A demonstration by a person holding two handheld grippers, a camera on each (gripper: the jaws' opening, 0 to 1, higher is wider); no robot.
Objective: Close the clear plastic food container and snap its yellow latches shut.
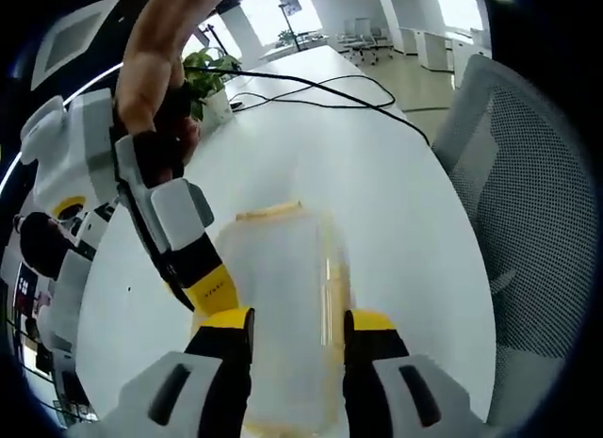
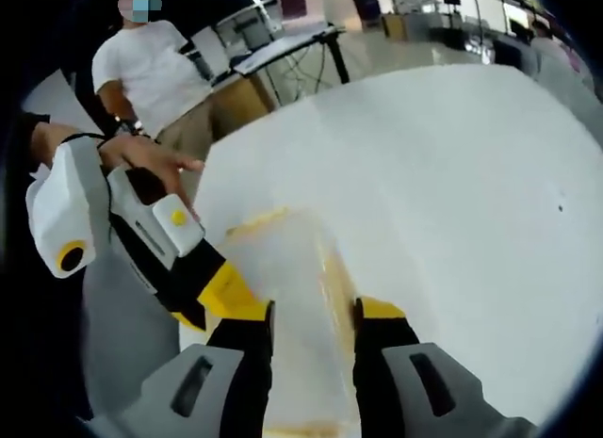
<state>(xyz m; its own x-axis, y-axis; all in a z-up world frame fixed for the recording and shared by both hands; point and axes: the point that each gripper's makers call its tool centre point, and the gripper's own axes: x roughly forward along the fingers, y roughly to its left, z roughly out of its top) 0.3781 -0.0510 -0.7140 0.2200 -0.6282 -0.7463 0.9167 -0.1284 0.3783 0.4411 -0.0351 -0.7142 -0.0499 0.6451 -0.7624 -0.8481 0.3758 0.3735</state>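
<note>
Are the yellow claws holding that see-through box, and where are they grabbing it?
It cannot be told. In both views the clear plastic food container with yellow latches lies between the jaws of the left gripper and right gripper, but contact isn't visible.

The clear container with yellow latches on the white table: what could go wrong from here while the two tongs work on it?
1. The container is clear and pale on the white table, so its edges are hard to see; a tong may miss a yellow latch.
2. The left tongs and the right tongs sit close together at the container and could bump each other.
3. Uneven pressing might slide the light container across the smooth table.
</note>
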